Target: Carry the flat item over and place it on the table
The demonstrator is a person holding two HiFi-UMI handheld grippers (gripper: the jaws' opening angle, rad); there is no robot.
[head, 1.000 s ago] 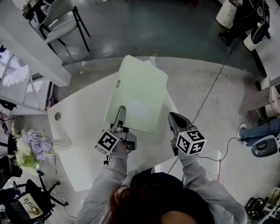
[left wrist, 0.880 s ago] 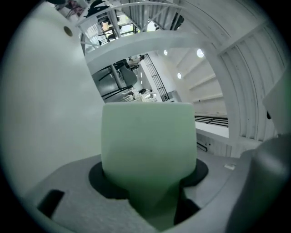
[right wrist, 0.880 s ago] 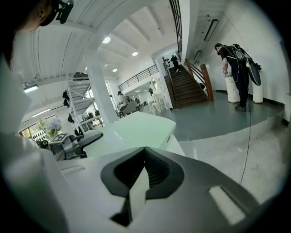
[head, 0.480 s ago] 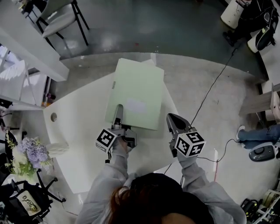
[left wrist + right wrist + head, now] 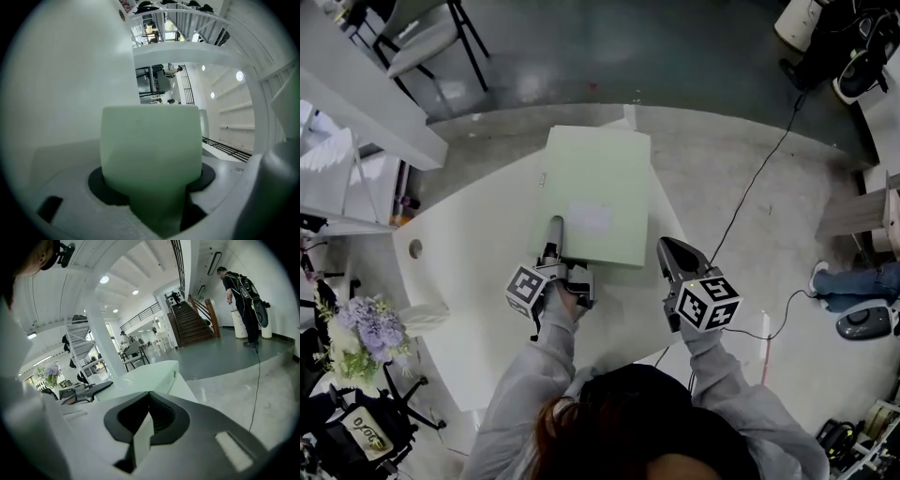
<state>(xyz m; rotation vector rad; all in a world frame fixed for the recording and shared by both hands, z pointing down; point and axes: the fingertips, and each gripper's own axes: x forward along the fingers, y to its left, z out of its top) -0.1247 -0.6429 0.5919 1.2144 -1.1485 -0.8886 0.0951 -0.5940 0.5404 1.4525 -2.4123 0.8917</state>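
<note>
The flat item (image 5: 592, 192) is a pale green board lying on the white table (image 5: 473, 272), its far end near the table's far edge. My left gripper (image 5: 555, 227) is shut on the middle of its near edge, one finger lying on top of it. In the left gripper view the green board (image 5: 150, 145) fills the space between the jaws. My right gripper (image 5: 667, 249) hovers just off the board's near right corner, shut and holding nothing. The right gripper view shows its pads (image 5: 159, 411) pressed together, with the board (image 5: 150, 376) and the left gripper (image 5: 89, 390) beyond.
A round cable hole (image 5: 415, 250) is in the table at the left, and a bunch of flowers (image 5: 367, 330) stands beside it. Chairs (image 5: 427, 47) stand beyond the table. A black cable (image 5: 750, 197) runs over the floor on the right, past a seated person's legs (image 5: 853, 281).
The board was tilted and held off the table; it now lies flatter and lower on the tabletop. My left gripper sank and rolled with it. The right gripper barely shifted.
</note>
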